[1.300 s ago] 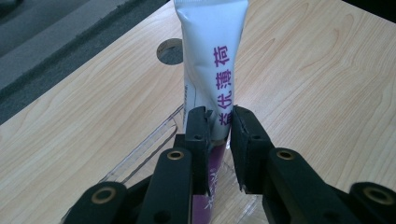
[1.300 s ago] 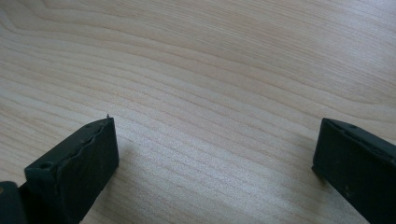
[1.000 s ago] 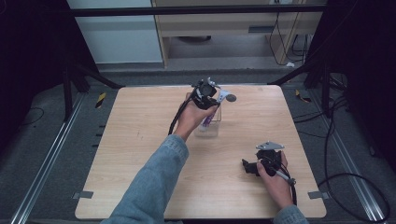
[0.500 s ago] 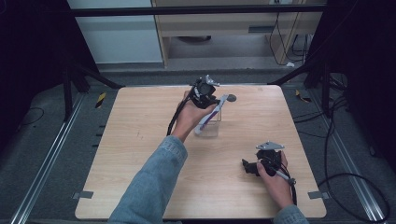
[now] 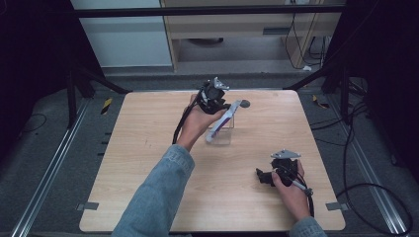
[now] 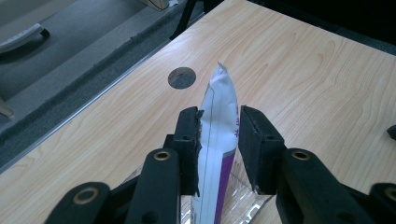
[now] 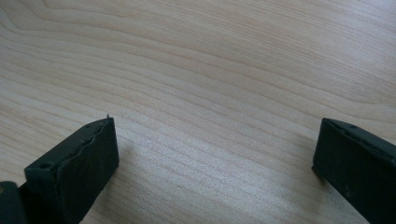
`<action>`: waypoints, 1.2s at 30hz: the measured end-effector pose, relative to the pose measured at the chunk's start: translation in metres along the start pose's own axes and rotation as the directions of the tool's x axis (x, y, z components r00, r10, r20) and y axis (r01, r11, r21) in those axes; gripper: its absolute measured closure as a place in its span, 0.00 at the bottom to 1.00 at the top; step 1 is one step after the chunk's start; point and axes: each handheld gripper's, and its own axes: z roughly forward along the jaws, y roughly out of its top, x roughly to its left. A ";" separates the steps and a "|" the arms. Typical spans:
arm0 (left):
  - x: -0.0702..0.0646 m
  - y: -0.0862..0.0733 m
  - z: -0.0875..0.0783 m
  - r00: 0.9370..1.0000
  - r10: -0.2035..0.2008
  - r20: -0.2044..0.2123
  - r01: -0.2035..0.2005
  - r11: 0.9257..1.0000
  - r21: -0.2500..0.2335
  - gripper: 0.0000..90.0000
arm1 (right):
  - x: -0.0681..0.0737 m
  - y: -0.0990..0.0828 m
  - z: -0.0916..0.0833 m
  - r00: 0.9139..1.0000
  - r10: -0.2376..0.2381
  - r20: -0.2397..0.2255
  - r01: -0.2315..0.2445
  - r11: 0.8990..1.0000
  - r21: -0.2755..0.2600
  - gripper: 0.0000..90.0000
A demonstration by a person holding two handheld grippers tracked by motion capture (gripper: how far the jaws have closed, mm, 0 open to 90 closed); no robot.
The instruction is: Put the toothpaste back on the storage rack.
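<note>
A white and purple pouch point(image 5: 223, 123) leans with its lower end in a clear plastic container point(image 5: 225, 137) at the table's back middle. My left gripper point(image 5: 223, 111) is over it, held by a hand in a denim sleeve. In the left gripper view the pouch point(image 6: 218, 107) stands between the pads of the left gripper point(image 6: 218, 125), and both pads touch its sides. These jaws have just been opening, with the pouch still between them. The container point(image 6: 247, 200) glints below the jaws. My right gripper point(image 5: 261, 177) rests at the front right, and in its own view the right gripper point(image 7: 215, 149) is open over bare wood.
A round grey hole point(image 5: 245, 103) is in the tabletop point(image 5: 148, 148) just right of the pouch, and in the left gripper view the hole point(image 6: 181, 77) lies past the pouch tip. Black frame legs and cables lie on the floor around the table.
The left gripper has risen a little, and the pouch has tipped further over, its top now toward the right. The right gripper has kept still.
</note>
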 end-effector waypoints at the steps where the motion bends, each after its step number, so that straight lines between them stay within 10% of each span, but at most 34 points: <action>1: 0.000 0.000 0.000 1.000 0.000 0.000 0.000 1.000 0.000 0.75 | 0.000 0.000 0.000 1.000 0.000 0.000 0.000 1.000 0.000 0.00; 24: -0.013 -0.006 -0.015 0.999 -0.041 -0.015 0.040 0.999 -0.037 0.15 | 0.000 0.000 0.000 1.000 -0.002 0.001 0.002 1.000 0.000 0.00; 36: -0.018 -0.006 -0.014 1.000 -0.017 0.011 0.017 0.999 -0.044 0.09 | 0.000 0.000 0.000 1.000 -0.003 0.001 0.003 1.000 0.000 0.00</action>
